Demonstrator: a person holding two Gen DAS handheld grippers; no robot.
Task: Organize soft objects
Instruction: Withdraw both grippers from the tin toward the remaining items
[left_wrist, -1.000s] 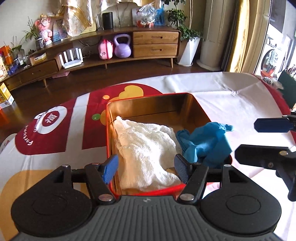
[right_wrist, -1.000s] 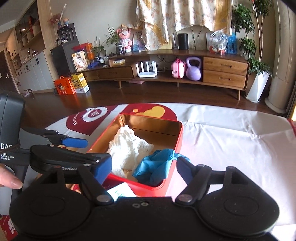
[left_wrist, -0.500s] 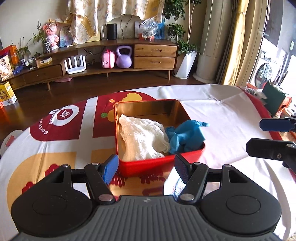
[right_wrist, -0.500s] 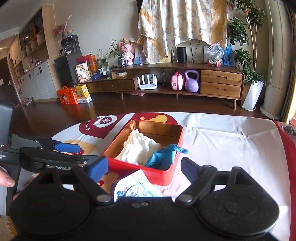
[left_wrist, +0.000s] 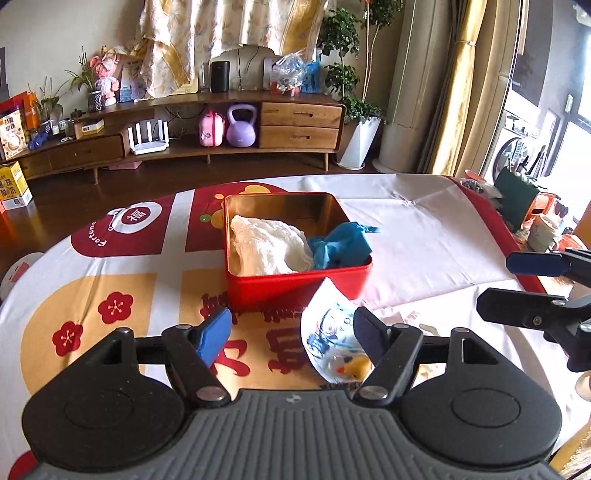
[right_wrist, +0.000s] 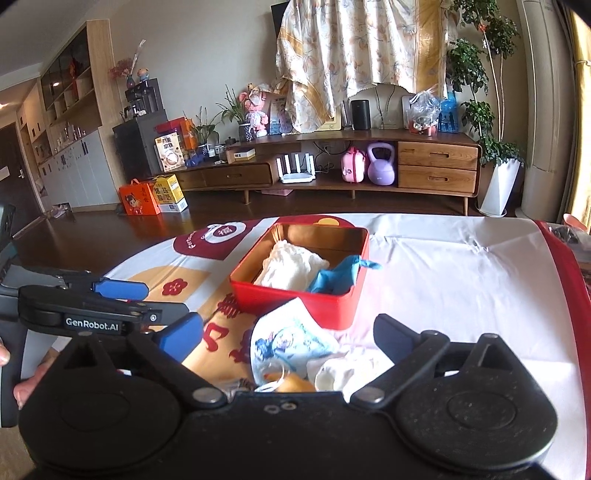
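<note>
Red tins (left_wrist: 299, 286): one, ahead of both claws, open-topped.
White cloths (left_wrist: 267, 245): one, inside the tin, on its left side.
Blue gloves (left_wrist: 341, 245): one, inside the tin, on its right side, one finger over the rim.
Printed masks (right_wrist: 291, 341): one, on the tablecloth just in front of the right claw, touching the tin's near wall.
Small white cloth pieces (right_wrist: 345, 371): one, beside the mask, between the right claw's fingers.
Grippers: two, left gripper (left_wrist: 291, 334) and right gripper (right_wrist: 290, 334), both opening with nothing pressed between the pads.
Tablecloths (left_wrist: 417, 240): one.
Kettlebells (left_wrist: 241, 126): one, far ahead.
Drawers in the far cabinet's right section (right_wrist: 437, 167): two.
</note>
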